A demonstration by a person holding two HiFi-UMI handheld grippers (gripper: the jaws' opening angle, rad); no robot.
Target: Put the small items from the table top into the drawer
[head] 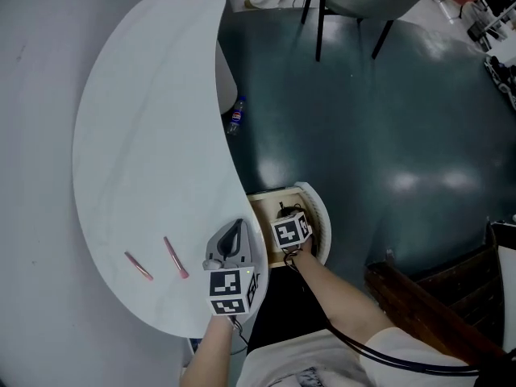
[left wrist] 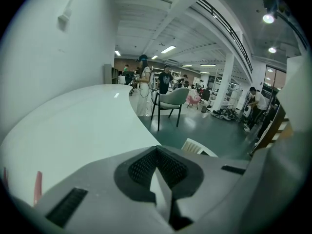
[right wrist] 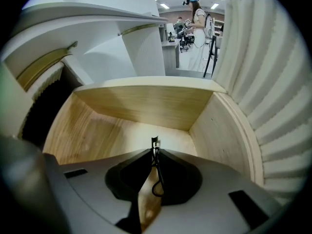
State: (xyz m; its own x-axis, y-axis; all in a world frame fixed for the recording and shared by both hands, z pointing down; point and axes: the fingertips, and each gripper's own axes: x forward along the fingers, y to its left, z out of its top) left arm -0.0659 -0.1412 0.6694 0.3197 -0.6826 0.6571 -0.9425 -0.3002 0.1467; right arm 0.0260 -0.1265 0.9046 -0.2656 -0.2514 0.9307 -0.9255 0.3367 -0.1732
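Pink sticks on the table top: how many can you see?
2. Both lie on the table, left of the left gripper: one pink stick farther out, the other nearer it. None seems hidden.

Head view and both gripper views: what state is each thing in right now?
White drawer with wooden inside: open.
Two pink sticks: lying on the white table top.
Left gripper: jaws shut, empty.
Right gripper: jaws shut on a thin black wire clip, over the drawer.
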